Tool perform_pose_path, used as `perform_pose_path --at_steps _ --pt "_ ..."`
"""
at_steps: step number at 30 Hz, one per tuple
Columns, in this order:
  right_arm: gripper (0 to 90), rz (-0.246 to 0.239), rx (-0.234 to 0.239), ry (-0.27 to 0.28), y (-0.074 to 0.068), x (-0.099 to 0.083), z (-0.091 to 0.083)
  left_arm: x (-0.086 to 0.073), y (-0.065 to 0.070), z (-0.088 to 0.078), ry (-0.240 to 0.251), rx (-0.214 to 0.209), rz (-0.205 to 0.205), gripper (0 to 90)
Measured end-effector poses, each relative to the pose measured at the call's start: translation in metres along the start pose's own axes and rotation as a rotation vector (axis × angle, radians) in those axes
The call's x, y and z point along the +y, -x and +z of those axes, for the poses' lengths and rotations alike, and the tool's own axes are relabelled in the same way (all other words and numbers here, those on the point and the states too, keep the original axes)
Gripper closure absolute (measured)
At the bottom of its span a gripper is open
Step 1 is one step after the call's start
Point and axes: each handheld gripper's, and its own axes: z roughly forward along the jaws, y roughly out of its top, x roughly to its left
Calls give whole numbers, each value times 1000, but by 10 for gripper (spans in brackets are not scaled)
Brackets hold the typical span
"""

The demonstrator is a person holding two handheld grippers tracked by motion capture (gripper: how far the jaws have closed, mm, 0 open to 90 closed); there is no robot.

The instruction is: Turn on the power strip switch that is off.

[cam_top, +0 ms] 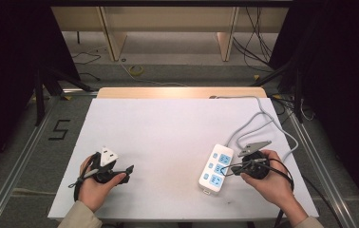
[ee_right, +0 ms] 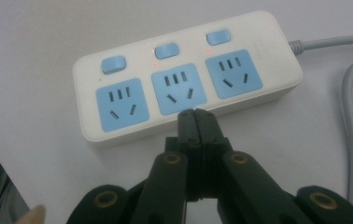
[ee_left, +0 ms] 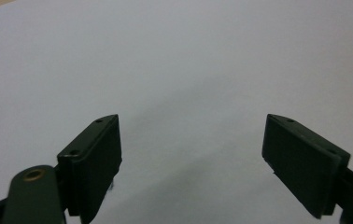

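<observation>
Near the right front part of the white table (cam_top: 168,133) lay a white power strip (cam_top: 216,169), its long axis running away from the person and slightly to the right. It carried three blue sockets in a row, each paired with a blue switch (ee_right: 166,50) along one long side; in the right gripper view small red lights showed beside the middle and one end switch. A grey cord (cam_top: 263,118) left the far end of the strip, looped across the table to the right and ran off toward the far edge.

Just to the right of the strip, the right gripper (cam_top: 231,169) was held in the person's right hand (cam_top: 268,183). Its two black jaws were pressed flat together with nothing between them, and their tips pointed at the strip beside the middle socket (ee_right: 178,88). In the right gripper view the closed tips overlapped the strip's near edge below that socket; whether they touched it could not be told. A grey three-cornered plate sat on top of this gripper, and a black cable trailed from it over the hand.

Well apart, at the left front of the table, the left gripper (cam_top: 131,168) rested in the left hand (cam_top: 97,185), pointing to the right along the table. Its jaws stood wide apart and held nothing; between them the left gripper view gave bare white tabletop (ee_left: 188,70).

Beyond the table lay a grey floor (cam_top: 177,71) with loose cables and wooden furniture legs.
</observation>
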Motion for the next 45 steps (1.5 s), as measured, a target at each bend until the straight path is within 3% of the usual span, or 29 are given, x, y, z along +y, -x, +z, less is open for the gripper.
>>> perform_pose_path --at_steps 21,45 --pt "900 -9 26 -45 -6 15 2 0 0 0 5 3 0 196" --pt "900 -59 56 -94 -17 31 8 0 0 0 9 6 0 196"
